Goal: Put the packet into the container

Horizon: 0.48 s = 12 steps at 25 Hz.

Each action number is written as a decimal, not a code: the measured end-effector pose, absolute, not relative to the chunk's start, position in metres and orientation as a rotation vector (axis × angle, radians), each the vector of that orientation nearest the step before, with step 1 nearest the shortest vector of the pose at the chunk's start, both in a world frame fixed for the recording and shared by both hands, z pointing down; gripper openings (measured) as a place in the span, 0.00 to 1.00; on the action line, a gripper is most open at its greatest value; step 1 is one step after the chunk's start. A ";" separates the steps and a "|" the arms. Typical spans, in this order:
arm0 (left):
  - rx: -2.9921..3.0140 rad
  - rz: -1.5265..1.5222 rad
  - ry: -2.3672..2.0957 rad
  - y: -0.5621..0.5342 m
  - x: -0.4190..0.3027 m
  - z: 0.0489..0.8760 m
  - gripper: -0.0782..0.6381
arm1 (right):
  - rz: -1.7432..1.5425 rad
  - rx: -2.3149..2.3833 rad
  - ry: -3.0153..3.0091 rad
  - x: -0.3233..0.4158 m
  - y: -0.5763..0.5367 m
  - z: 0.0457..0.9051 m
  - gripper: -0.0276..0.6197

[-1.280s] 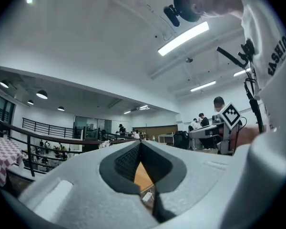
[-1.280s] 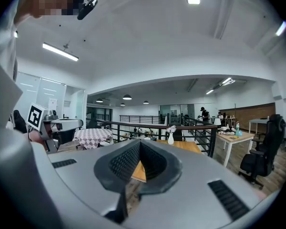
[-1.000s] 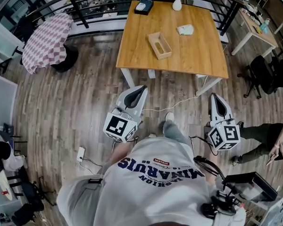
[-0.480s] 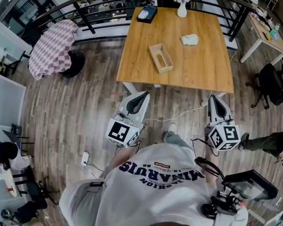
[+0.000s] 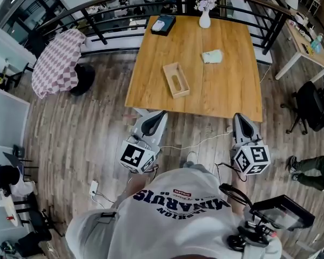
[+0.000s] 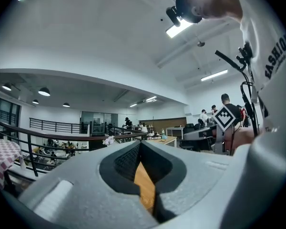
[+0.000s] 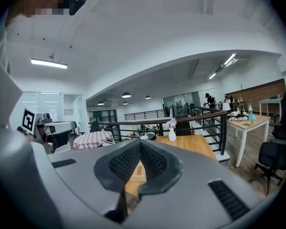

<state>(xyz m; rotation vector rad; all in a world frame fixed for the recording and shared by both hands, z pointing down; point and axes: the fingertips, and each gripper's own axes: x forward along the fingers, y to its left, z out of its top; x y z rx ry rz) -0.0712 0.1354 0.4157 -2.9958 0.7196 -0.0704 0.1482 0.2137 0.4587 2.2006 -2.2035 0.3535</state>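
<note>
Loft room, plank floor [image 5: 81, 128].
A table [image 5: 227, 85] is standing just ahead of the left gripper [image 5: 162, 113], a railing [image 7: 222, 130] running beyond.

Only readable text is on the shirt [image 5: 173, 220]: big "MINARUIS", upside down in head view, with a smaller "FASHION" line, also partly visible in left gripper view. Red tag [image 5: 174, 189] illegible.

Pale green packet [image 5: 212, 56], tan container [image 5: 176, 80], checkered cloth [image 5: 56, 63]
</note>
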 end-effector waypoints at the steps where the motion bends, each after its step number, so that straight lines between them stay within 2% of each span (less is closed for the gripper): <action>1: -2.993 -0.080 0.725 0.132 -0.066 0.417 0.11 | 0.356 2.189 -2.213 0.152 0.210 0.462 0.05; 12: -2.991 -0.165 0.781 0.110 -0.021 0.425 0.11 | 0.373 2.112 -2.284 0.197 0.165 0.486 0.05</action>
